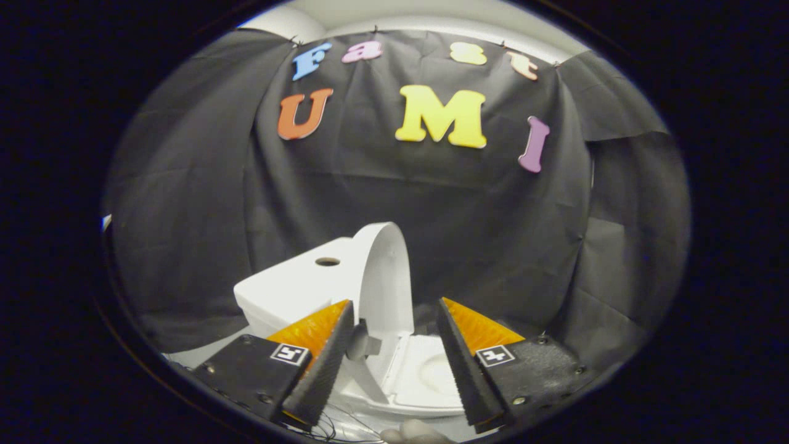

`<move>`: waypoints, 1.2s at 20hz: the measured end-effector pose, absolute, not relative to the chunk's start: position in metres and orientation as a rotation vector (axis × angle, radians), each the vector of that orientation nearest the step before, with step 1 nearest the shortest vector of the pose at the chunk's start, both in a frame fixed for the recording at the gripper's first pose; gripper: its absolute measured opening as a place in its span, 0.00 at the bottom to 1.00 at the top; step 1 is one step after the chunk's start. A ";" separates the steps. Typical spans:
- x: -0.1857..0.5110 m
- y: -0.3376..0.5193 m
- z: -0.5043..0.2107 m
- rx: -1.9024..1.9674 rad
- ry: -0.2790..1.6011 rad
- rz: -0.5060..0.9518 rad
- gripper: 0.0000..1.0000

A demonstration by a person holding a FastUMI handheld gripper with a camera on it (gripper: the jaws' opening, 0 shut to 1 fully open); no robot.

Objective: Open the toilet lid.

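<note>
A small white toilet point(290, 290) stands just ahead of my fingers. Its lid point(388, 277) is raised upright, leaning back toward the tank, which has a round hole on top. The seat and bowl point(428, 376) lie uncovered between my fingers. My gripper point(394, 361) is open, one finger on either side of the bowl, with nothing pressed between them. The left finger point(323, 364) sits close to the lid's hinge; the right finger point(465, 364) stands apart from the toilet.
Black cloth wall point(493, 234) hangs close behind and around the toilet. A pale floor surface point(203, 354) shows beside the tank. Part of a hand point(416, 431) shows below the fingers.
</note>
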State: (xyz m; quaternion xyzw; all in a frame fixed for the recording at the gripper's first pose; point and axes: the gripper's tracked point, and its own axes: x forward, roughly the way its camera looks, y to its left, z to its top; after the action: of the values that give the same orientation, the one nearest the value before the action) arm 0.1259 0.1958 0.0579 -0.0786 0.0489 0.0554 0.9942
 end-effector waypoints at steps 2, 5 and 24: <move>0.112 0.169 0.080 -0.135 0.030 0.096 1.00; 0.085 0.125 0.105 -0.119 -0.045 0.076 1.00; -0.022 -0.081 -0.010 0.021 0.012 -0.161 1.00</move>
State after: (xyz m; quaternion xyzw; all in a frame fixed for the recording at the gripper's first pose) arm -0.0217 -0.0813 -0.0102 0.0103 0.0059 -0.0802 0.9967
